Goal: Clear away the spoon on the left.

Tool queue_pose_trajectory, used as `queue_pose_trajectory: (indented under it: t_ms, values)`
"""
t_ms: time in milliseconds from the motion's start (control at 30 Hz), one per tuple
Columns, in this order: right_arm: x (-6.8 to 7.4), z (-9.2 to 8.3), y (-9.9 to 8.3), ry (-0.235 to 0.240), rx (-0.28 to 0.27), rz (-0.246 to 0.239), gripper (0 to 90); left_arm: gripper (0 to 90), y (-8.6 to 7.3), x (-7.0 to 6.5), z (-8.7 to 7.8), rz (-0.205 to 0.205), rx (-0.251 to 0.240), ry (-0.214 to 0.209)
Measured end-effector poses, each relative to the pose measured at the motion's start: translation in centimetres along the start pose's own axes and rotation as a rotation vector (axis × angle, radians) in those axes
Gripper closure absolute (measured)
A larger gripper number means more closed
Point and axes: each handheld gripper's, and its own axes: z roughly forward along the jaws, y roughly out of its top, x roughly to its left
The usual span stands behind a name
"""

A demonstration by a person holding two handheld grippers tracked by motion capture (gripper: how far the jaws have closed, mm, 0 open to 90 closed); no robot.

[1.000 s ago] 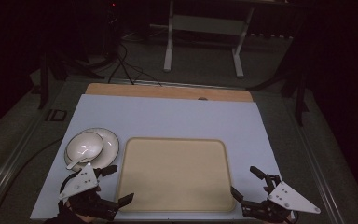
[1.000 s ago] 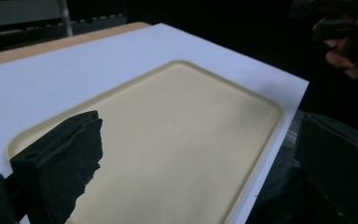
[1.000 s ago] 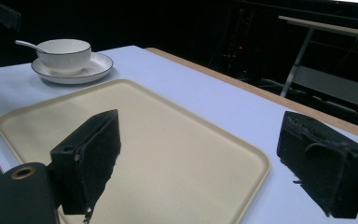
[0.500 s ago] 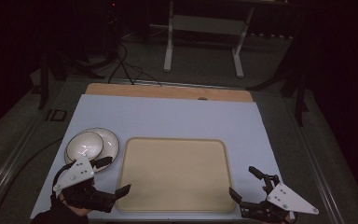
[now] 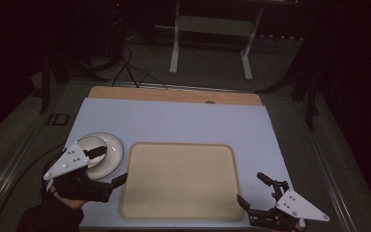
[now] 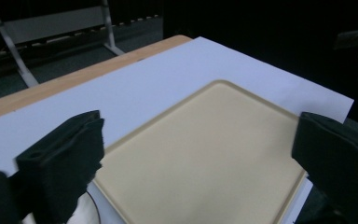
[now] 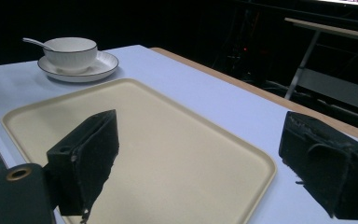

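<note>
High view: fixed above the near edge of the counter (image 5: 174, 116), facing forward and down; far off.
Left gripper view: rides the left hand-held gripper (image 5: 107, 166), low, close, aimed across the beige tray (image 6: 205, 154).
Right gripper view: rides the right hand-held gripper (image 5: 253, 191), low, close, facing the bowl (image 7: 70, 53) and saucer (image 7: 81, 70).
Shared: all three views show the tray and the pale blue mat (image 5: 174, 121).

Left gripper (image 5: 110, 166): black body carrying a grey three-cornered plate with small dark screw holes; two thick, blocky black jaws with matte, slightly ridged faces. Right gripper (image 5: 257, 192): same black build and grey triangular plate dotted with screws. A brass-coloured ring is set in the black housing beside each gripper's left-hand jaw in the gripper views. A dark sleeve (image 5: 48, 217) covers the left forearm.
</note>
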Motion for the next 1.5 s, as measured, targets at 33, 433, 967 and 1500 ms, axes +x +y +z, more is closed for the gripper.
queue_pose_trajectory:
  t_ms: [33,433,967,1500]
  values:
    - [0.0,0.0,0.0,-0.003,0.003,-0.002,12.0,4.5,0.1,0.1,-0.1,0.008,-0.002,0.013]
    - [0.1,0.1,0.0,-0.009,0.004,-0.002,12.1,4.6,0.1,1.6,-1.8,-0.036,-0.006,0.078]
    - [0.3,0.4,-0.1,-0.008,0.018,-0.009,12.1,6.4,-4.2,5.8,-5.4,-0.241,-0.007,0.211]
    - [0.3,0.6,-0.2,-0.005,0.03,-0.008,12.1,6.4,-9.5,8.5,-5.2,-0.592,0.052,0.178]
